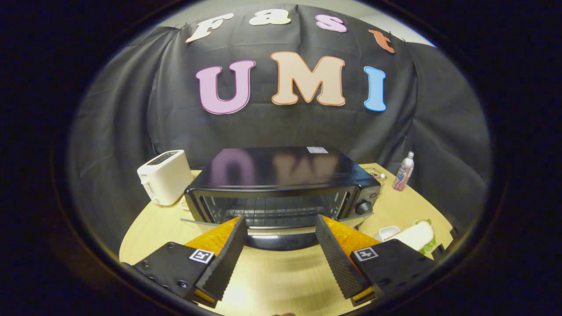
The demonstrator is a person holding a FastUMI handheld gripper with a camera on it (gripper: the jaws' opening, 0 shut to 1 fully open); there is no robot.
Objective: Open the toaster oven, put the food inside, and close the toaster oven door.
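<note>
The black toaster oven (pixel 281 175) stands in the middle of the wooden table, just ahead of my fingers. Its door (pixel 281 231) is folded down flat and open, with the wire rack (pixel 274 210) showing inside. The door's dark handle (pixel 281 242) lies between my two fingers without touching them. My gripper (pixel 280 219) is open and holds nothing. The food, a sandwich (pixel 417 235) with lettuce, lies on the table to the right of the right finger, beside a small white dish (pixel 388 231).
A white pop-up toaster (pixel 164 175) stands left of the oven. A small bottle (pixel 404 171) stands at the back right of the table (pixel 281 281). The oven's knobs (pixel 364 206) are on its right front. Black cloth walls the booth behind.
</note>
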